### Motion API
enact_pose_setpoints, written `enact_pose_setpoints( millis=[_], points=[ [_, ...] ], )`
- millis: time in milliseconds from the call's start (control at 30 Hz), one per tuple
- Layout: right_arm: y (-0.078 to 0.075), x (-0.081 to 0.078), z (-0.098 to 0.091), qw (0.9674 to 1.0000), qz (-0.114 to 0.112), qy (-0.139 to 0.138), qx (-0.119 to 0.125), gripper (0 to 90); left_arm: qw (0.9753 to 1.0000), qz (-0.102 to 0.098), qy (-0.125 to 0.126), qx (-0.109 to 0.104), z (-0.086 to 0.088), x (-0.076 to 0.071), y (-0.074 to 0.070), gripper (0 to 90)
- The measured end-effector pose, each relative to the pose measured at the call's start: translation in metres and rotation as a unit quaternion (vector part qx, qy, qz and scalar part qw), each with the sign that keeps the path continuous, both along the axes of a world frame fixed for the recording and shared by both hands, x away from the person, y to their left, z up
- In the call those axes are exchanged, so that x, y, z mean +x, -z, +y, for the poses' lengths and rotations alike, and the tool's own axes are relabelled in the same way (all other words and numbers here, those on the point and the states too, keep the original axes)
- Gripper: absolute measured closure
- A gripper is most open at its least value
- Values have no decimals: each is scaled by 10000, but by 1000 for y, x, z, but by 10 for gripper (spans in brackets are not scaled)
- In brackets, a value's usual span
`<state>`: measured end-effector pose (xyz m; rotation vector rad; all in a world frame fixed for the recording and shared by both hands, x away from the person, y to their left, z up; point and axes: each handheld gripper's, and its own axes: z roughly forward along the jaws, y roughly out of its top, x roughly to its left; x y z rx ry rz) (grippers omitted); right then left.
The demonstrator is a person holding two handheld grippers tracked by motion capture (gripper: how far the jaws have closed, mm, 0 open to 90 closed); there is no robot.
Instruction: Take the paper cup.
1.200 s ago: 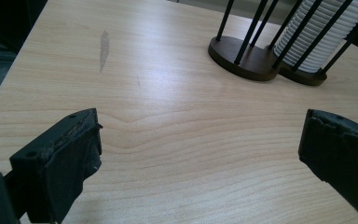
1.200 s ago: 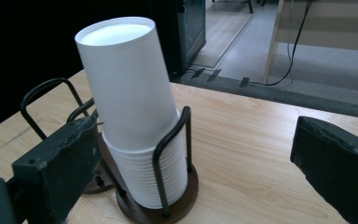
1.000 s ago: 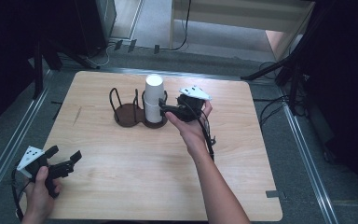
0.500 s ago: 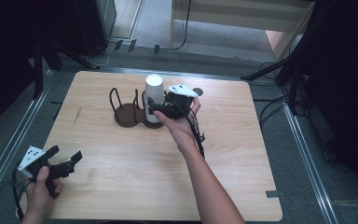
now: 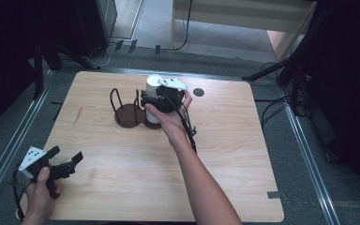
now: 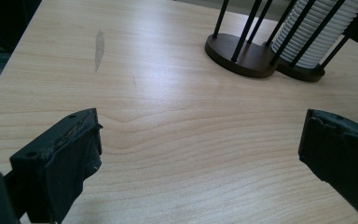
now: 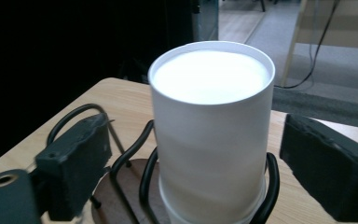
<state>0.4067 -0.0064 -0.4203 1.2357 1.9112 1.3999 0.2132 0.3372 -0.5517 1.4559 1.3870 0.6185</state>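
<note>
A stack of white cups point(image 5: 153, 85) stands upright in the right half of a dark brown wire-loop holder point(image 5: 126, 115) at the back middle of the wooden table. My right gripper point(image 5: 146, 100) reaches in from the right at the stack's upper part. In the right gripper view the top cup point(image 7: 212, 121) sits between the two black pads point(image 7: 77, 163), with a gap on each side. Its jaws have just been closing. My left gripper point(image 5: 67, 155) rests at the table's front left corner, open and holding nothing. In the left gripper view point(image 6: 200, 154) the holder point(image 6: 242, 51) and cups point(image 6: 321, 32) lie far ahead.
The holder's left half point(image 5: 122, 101) has nothing in it. A small dark round spot point(image 5: 198, 92) marks the table right of the cups, and a grey scuff point(image 6: 99, 46) its left part. Metal rails point(image 5: 309, 154) flank the table; cables lie on the floor behind.
My right gripper has moved left across the table to the cup stack and now straddles its top, with its jaws narrower than before. The left hand has kept still.
</note>
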Motion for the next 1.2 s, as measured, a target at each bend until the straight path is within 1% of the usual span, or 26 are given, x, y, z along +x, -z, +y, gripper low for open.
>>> enact_pose_setpoints(
  millis=[67, 133, 167, 200, 267, 333, 400, 433, 467, 500, 533, 733, 900, 1033, 1200],
  points=[
    [2, 3, 1, 9999, 14, 63, 80, 133, 10000, 1, 2, -6, 0, 0, 0, 0],
    [4, 5, 2, 9999, 23, 127, 73, 165, 10000, 3, 10, 1, 0, 0, 0, 0],
    [4, 5, 2, 9999, 23, 127, 73, 165, 10000, 3, 10, 1, 0, 0, 0, 0],
    [5, 6, 3, 9999, -5, 161, 35, 196, 10000, -1, 12, 5, 0, 0, 0, 0],
    [7, 8, 4, 9996, -58, 259, -17, 216, 10000, -2, 9, 9, -1, 0, 0, 0],
    [6, 10, 4, 9993, -105, 345, 3, 227, 10000, -3, 10, 9, -1, 0, 0, 0],
    [6, 12, 4, 9993, -111, 343, 53, 237, 10000, 2, 5, 9, -1, 0, 0, 0],
    [6, 13, 5, 9993, -115, 338, 54, 258, 10000, 3, 2, 9, -1, 0, 0, 0],
    [5, 12, 7, 9994, -176, 313, 3, 284, 10000, 5, -6, 20, -1, 1, 0, 0],
    [5, 12, 7, 9994, -176, 313, 3, 284, 10000, 5, -6, 20, -1, 1, 0, 0],
    [4, 11, 8, 9991, -229, 351, -17, 292, 10000, 1, -3, 16, -1, 1, 0, 0],
    [2, 11, 7, 9988, -309, 354, -101, 306, 10000, 13, 3, 9, -1, 1, 0, 0],
    [-3, 11, 7, 9985, -385, 376, -22, 310, 10000, -1, 7, -22, 0, 1, 0, 0],
    [-6, 10, 9, 9983, -446, 375, -65, 311, 10000, -6, 1, -17, -1, 1, 0, 0],
    [-12, 10, 7, 9980, -503, 376, 47, 317, 10000, -10, 6, 6, -1, 1, 0, 0]
  ],
)
